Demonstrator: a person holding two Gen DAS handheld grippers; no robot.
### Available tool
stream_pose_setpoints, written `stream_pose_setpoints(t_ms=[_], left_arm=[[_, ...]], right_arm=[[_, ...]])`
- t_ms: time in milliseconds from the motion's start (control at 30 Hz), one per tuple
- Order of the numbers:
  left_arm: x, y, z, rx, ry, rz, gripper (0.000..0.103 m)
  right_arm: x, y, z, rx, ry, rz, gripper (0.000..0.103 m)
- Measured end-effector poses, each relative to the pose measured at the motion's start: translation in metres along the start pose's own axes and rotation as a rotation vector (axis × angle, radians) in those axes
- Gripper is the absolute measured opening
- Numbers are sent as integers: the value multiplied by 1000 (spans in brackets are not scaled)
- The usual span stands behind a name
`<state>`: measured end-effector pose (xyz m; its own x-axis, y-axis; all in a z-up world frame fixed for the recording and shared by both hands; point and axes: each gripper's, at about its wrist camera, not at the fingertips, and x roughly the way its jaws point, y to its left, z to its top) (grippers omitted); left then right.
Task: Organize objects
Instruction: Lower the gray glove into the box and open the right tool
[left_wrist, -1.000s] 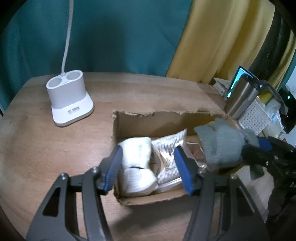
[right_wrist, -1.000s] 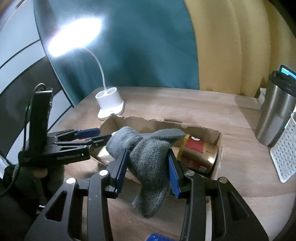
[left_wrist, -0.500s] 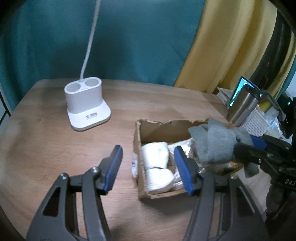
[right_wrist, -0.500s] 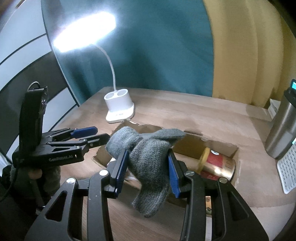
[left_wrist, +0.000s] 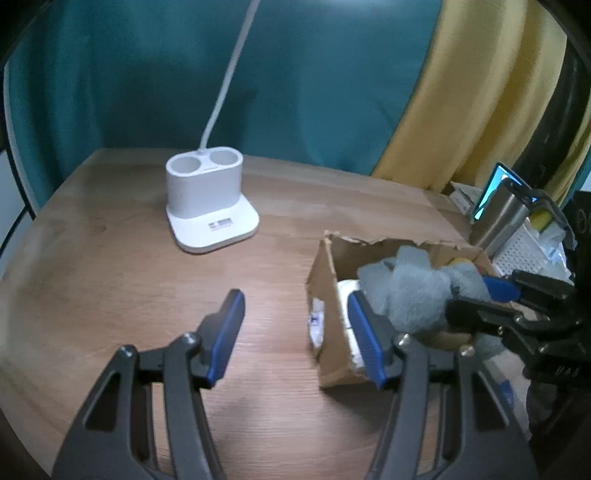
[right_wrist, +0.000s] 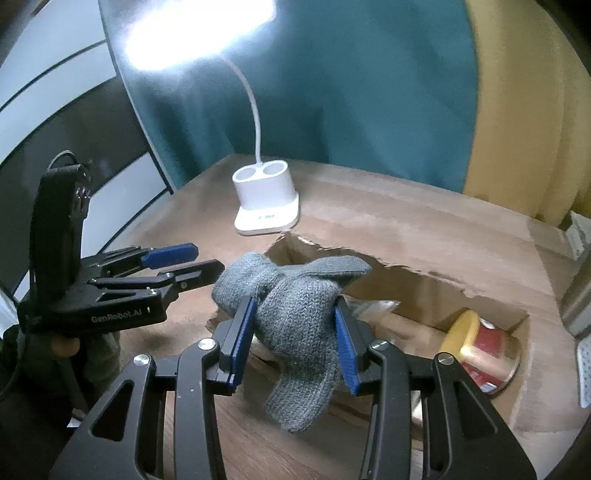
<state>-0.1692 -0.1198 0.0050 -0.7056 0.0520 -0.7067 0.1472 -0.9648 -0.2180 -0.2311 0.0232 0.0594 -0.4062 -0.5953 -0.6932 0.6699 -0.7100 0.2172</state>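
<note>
Glove (right_wrist: 295, 325) sits clamped in my right hand-held gripper (right_wrist: 295, 339) above the box (right_wrist: 424, 284); my left hand-held gripper (left_wrist: 295, 332) gapes apart, empty, over the bench (left_wrist: 110, 277).

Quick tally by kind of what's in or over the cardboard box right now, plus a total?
Grey knit glove, clamped in the right gripper over the cardboard box: 1
White rolled cloth in the box: 1
Can with red label and yellow lid lying in the box: 1
Total: 3
Anything else in the box is hidden from view.
</note>
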Motion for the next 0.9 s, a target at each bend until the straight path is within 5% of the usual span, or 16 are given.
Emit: stream_pose_setpoints(t_ms=[467, 900], left_arm=[[12, 4, -11, -4, 39, -25, 60], [8, -2, -16, 0, 41, -32, 60]], right_arm=[[44, 1, -19, 19, 130, 15, 44], [40, -3, -22, 51, 108, 5, 54]])
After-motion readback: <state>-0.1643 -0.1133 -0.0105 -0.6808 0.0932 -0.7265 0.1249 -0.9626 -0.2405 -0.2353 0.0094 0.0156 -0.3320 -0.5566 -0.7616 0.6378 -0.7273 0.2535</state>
